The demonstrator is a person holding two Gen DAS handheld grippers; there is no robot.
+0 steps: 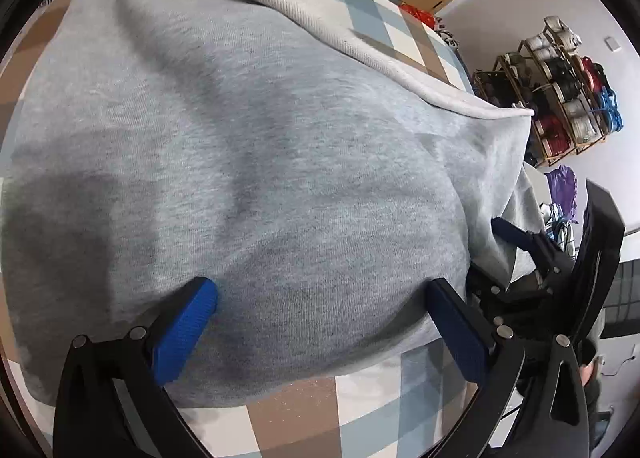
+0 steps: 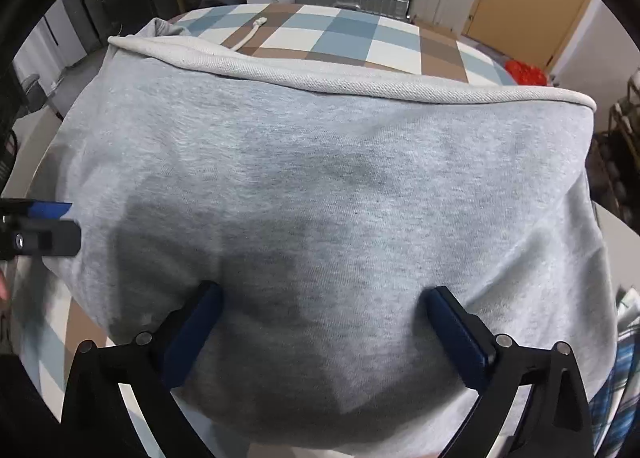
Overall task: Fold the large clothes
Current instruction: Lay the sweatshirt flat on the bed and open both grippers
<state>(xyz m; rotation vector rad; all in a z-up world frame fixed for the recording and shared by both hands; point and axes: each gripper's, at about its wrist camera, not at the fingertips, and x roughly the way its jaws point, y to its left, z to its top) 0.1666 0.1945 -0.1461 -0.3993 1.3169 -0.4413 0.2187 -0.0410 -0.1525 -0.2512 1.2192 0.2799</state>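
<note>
**Sweatshirt lies folded on the checked table, both grippers let go**

Grey sweatshirt (image 1: 248, 161) rests flat on the checked table (image 1: 360, 410), ribbed hem (image 2: 360, 87) at the far edge. Left gripper (image 1: 326, 318) and right gripper (image 2: 324, 324) hover above its near fold, jaws spread wide and empty, likely having set it down.

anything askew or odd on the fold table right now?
Nothing damaged or spilled. The grey sweatshirt lies folded on the checked tablecloth, its ribbed hem running slightly slanted. A loose drawstring end trails onto the cloth beyond the hem. Left gripper and right gripper hover open.
</note>
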